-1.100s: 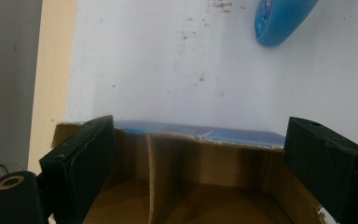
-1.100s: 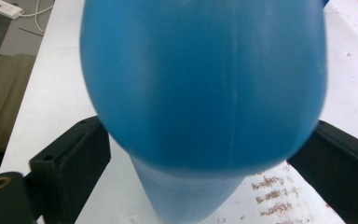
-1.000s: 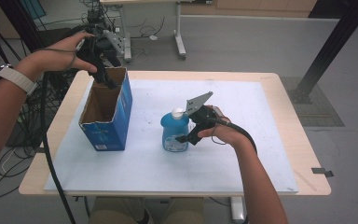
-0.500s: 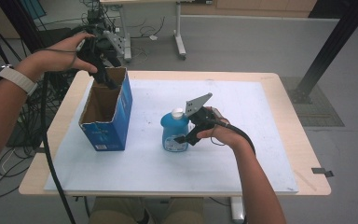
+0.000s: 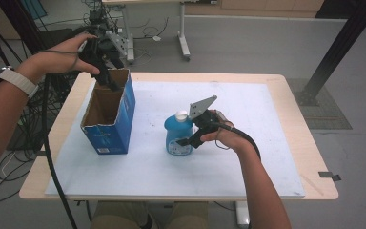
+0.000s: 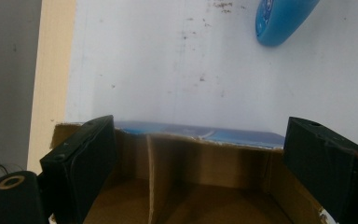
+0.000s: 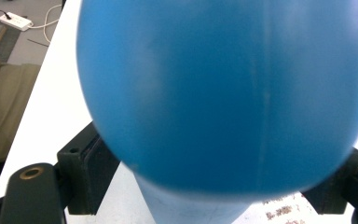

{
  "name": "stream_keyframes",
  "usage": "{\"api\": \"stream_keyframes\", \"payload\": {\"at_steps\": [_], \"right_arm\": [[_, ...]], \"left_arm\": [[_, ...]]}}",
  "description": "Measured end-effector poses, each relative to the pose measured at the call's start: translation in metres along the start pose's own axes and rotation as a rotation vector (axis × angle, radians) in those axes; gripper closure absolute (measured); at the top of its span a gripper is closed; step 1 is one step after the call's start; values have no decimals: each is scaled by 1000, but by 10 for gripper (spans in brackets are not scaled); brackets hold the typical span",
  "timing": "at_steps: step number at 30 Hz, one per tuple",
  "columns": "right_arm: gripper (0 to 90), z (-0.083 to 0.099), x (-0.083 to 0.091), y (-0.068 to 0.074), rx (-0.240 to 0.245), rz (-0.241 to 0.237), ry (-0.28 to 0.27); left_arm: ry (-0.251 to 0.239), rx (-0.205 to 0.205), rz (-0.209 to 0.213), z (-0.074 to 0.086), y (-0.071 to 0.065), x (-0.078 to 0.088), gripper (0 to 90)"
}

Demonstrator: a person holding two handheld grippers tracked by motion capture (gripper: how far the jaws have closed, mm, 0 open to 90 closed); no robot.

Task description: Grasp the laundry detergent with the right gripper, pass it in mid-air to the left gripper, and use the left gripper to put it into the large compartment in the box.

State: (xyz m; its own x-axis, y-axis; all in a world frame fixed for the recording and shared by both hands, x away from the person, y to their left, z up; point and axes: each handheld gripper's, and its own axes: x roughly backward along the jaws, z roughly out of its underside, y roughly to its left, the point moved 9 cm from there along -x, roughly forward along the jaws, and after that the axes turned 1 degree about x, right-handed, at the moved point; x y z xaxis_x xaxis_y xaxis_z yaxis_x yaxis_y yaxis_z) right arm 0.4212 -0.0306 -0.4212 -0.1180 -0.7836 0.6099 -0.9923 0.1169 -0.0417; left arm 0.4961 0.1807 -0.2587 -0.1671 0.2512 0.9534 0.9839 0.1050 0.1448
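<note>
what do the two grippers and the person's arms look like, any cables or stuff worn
Both grippers are black with blocky black fingers. The right gripper carries a grey three-cornered plate on top, and a black cable trails from it. The left gripper also trails a black cable. The left wrist wears a white watch; no sleeves show.

Your left gripper and right gripper are both black, each trailing a black cable. A grey three-cornered plate tops the right one. Brass-ringed screw holes mark the blocky jaws. You wear a pale-strapped wristwatch and short sleeves.
</note>
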Motion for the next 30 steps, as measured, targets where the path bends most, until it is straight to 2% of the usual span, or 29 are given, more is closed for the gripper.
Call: {"api": "stream_keyframes", "payload": {"at_steps": [13,30], "right_arm": [[183,1,-2,-2,3,9,1],[211,2,-6,-1,-6,3,-31]], "left_arm": [[0,0,1,1,0,0,106],[3,4,3,1,0,-1,108]]}}
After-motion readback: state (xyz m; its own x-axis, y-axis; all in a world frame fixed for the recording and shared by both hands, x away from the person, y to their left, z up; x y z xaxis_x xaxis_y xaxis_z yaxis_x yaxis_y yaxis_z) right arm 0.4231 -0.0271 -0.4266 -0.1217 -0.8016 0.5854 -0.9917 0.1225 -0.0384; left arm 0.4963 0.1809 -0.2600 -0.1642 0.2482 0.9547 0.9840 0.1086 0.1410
